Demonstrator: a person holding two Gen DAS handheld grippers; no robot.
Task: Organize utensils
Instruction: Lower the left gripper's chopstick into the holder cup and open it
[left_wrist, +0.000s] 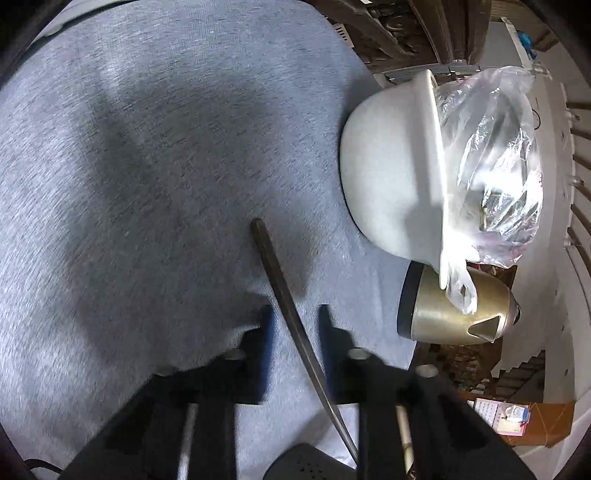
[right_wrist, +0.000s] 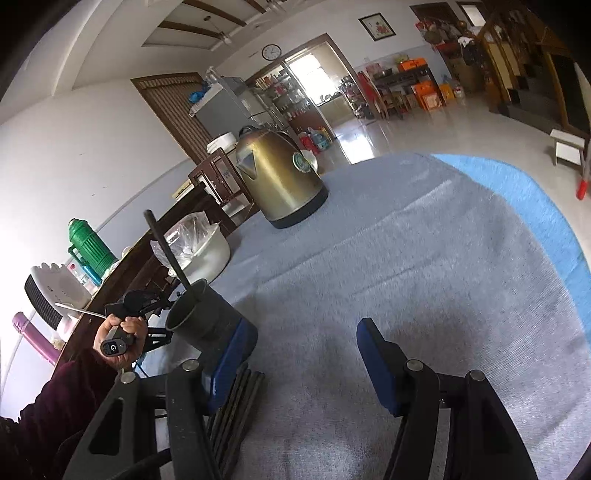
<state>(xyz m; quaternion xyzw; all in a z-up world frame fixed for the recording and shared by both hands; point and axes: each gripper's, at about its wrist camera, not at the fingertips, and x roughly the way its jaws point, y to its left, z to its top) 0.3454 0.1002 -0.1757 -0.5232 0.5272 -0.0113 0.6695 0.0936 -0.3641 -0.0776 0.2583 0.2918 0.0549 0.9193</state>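
Observation:
In the left wrist view a dark chopstick (left_wrist: 280, 280) runs lengthwise between the blue pads of my left gripper (left_wrist: 295, 314), over the grey tablecloth (left_wrist: 147, 184). A gap shows on each side of it, so the gripper is open. In the right wrist view a dark chopstick (right_wrist: 168, 251) slants up from the rim of a black cup (right_wrist: 203, 317); its lower end is hidden. A hand (right_wrist: 120, 332) holds the left gripper's handle just left of the cup. My right gripper (right_wrist: 306, 354) is open over bare cloth. Several dark chopsticks (right_wrist: 236, 406) lie under its left finger.
A gold kettle (right_wrist: 280, 177) stands on the far part of the table. A white bowl (left_wrist: 388, 166) holding a clear plastic bag (left_wrist: 491, 158) sits near it by the table's edge. A green flask (right_wrist: 88, 247) stands on a wooden sideboard beyond.

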